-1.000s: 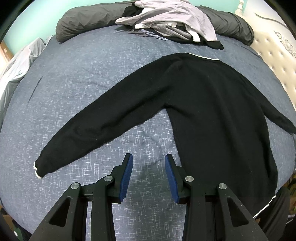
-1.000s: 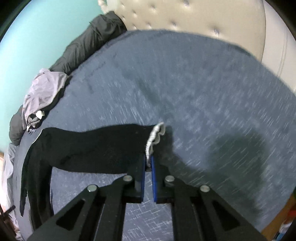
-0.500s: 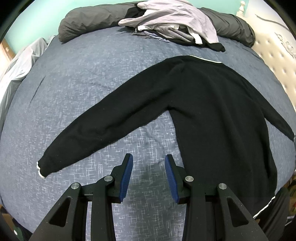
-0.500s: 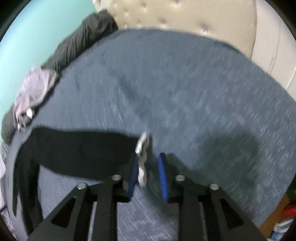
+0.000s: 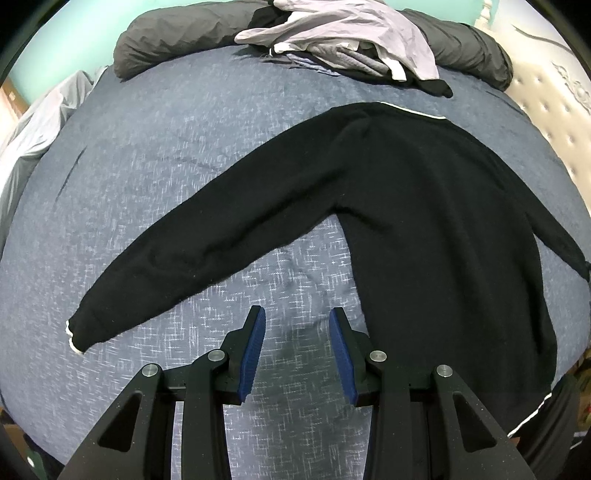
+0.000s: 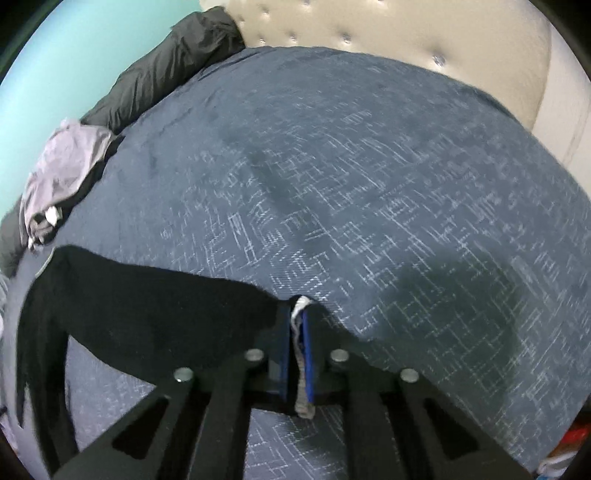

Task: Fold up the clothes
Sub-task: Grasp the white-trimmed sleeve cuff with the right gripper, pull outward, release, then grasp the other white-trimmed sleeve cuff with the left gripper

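right gripper (image 6: 297, 354): pinched on sleeve cuff (image 6: 300, 303) | left gripper (image 5: 296, 350): wide, empty, sweater (image 5: 424, 221) ahead | cuff to be carried flat across body, tension kept even

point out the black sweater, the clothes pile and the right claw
black sweater (image 5: 436, 229), left wrist view, middle of the body
clothes pile (image 5: 354, 33), left wrist view, pale top garment
right claw (image 6: 297, 317), right wrist view, between fingertips, shut on the white-edged cuff
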`<act>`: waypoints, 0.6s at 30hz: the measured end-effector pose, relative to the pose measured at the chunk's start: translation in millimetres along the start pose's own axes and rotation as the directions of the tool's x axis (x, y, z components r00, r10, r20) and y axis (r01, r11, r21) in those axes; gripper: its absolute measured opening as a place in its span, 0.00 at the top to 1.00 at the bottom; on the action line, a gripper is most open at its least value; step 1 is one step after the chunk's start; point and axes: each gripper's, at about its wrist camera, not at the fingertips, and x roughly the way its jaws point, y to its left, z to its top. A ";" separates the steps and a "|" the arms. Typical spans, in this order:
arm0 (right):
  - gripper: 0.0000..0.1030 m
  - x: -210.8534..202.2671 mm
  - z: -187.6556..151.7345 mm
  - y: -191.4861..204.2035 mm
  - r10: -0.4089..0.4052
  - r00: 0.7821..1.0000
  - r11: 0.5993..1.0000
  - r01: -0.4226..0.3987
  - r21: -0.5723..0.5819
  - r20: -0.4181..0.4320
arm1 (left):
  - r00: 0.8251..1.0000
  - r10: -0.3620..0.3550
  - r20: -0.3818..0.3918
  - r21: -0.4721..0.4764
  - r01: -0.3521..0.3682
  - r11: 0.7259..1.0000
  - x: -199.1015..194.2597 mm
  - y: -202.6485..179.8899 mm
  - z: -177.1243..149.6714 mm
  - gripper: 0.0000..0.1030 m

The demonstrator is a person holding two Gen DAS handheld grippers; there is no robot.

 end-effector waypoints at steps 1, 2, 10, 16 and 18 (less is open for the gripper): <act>0.96 -3.5 1.6 1.4 -0.009 1.000 1.000 0.009 -0.006 0.018 | 1.000 0.000 -0.002 -0.001 0.000 1.000 1.5 0.3 -0.7 0.62; 0.96 -6.9 3.3 2.7 -0.017 0.999 1.000 0.018 -0.011 0.037 | 1.000 0.000 -0.005 -0.002 0.000 1.000 2.9 0.6 -1.4 0.62; 0.97 -5.1 23.8 4.6 -0.074 0.993 0.996 0.078 -0.039 0.089 | 1.000 0.003 -0.018 -0.005 -0.004 1.000 6.9 2.8 -6.3 0.62; 0.96 4.7 22.6 0.3 -0.114 0.990 0.993 0.115 -0.003 0.080 | 1.000 0.007 -0.024 -0.018 -0.007 1.000 8.7 8.1 -5.6 0.62; 0.94 -2.8 20.7 -1.4 -0.149 0.984 0.989 0.148 0.023 0.096 | 1.000 0.004 -0.019 -0.027 -0.005 1.000 8.0 12.1 -5.8 0.62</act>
